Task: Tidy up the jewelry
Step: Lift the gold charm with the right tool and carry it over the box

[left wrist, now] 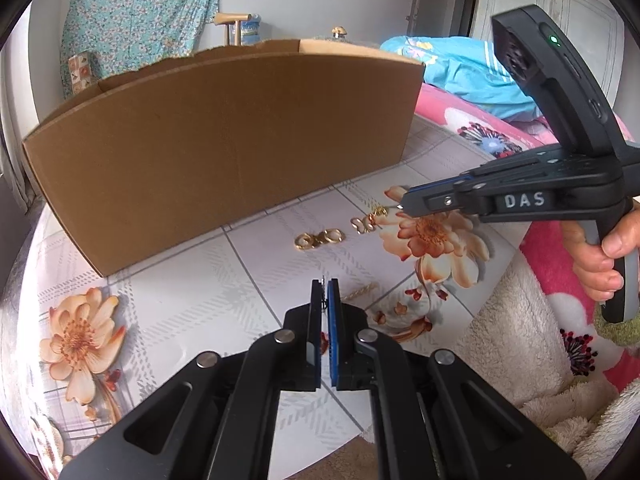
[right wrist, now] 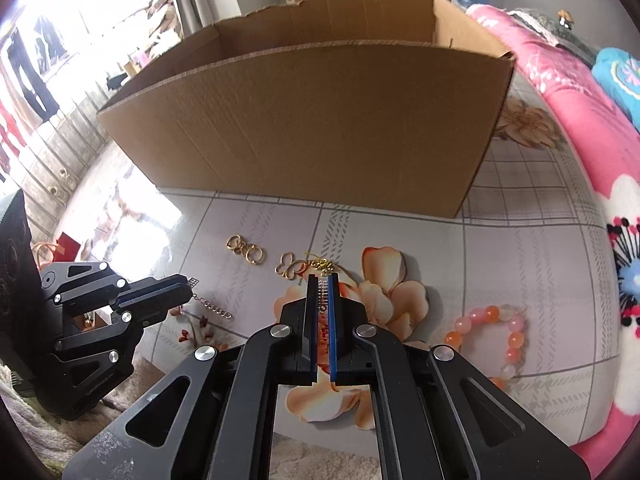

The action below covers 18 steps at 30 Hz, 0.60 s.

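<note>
Both your grippers are pinched shut. Your left gripper (right wrist: 188,288) has the end of a thin gold chain (right wrist: 212,309) between its pads, with the loose links trailing onto the floral tablecloth (right wrist: 520,264). Your right gripper (right wrist: 322,280) is closed at the gold tangle (right wrist: 320,266) beside the butterfly charm (right wrist: 289,265); whether it grips that strand you cannot tell. The linked gold rings (right wrist: 246,249) lie just in front of the open cardboard box (right wrist: 304,128), and the pink bead bracelet (right wrist: 490,332) sits well to the right. This jewelry looks light, limp and slippery, likely to snag, so pinch chains near an end and lift slowly; take the bracelet across one bead.
</note>
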{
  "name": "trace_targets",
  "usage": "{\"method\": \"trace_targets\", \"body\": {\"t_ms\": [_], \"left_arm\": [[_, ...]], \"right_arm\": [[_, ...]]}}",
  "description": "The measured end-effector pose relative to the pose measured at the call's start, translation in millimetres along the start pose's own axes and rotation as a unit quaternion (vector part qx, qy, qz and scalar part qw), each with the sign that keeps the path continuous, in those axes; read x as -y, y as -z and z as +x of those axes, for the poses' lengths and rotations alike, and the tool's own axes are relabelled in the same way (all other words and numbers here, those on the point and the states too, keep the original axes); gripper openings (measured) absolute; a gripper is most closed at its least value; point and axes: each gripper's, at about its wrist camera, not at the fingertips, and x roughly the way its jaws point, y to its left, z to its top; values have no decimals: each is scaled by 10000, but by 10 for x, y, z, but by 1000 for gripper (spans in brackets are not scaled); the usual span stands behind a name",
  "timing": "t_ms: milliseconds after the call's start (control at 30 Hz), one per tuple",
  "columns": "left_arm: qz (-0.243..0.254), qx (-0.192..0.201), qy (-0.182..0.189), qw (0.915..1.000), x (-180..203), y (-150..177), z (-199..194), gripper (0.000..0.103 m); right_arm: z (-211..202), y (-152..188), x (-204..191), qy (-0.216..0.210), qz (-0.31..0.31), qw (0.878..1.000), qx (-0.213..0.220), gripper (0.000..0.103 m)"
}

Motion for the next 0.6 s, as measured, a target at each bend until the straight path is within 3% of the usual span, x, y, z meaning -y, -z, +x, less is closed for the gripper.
{"method": "trace_targets", "body": {"t_ms": [200,367,600], "left_arm": [[-37,274,17,9996,-3,-101,-235,2],[7,761,189,9969,-4,-327,-594,2],[51,1361,141,9906,-222,-841,-991,2]], "right_arm": [[-291,19,21,-184,73,9987,470,2],[-461,-92,-137,-495,-2,9938,995,2],[-748,-624,-246,-1079,-408,9802,1611,2]]}}
